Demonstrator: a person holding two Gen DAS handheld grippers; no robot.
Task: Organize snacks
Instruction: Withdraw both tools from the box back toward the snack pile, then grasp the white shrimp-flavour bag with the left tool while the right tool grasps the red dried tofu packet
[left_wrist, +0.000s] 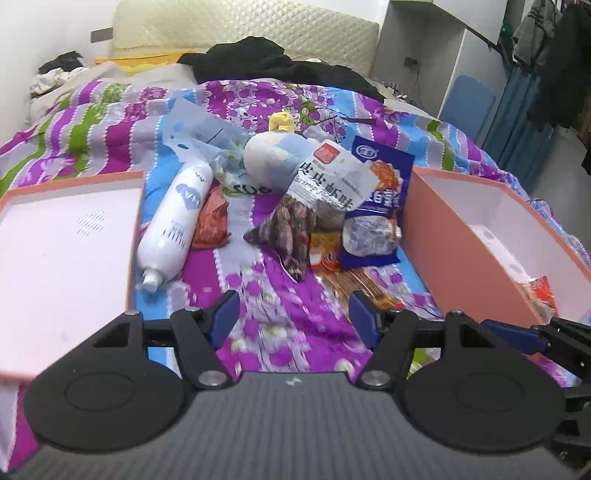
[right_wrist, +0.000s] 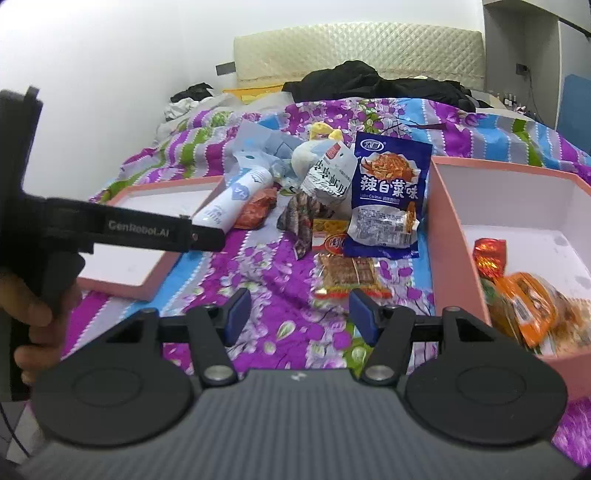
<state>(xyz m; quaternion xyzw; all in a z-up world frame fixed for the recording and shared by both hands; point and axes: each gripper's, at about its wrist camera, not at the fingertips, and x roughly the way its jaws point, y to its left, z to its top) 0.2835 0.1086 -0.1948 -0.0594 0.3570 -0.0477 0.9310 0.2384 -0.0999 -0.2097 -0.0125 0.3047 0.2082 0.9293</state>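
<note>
Hovering with fingers spread and empty, the left gripper and right gripper face the snack pile just ahead.

Both wrist views angled down over the bed, close above, sharing the snack pile between pink boxes

"GenRobot.AI" on the left claw's arm; "辣白菜味" on the blue packet.

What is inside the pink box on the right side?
The pink box holds a red packet and orange packets. Anything underneath them is covered.
</note>
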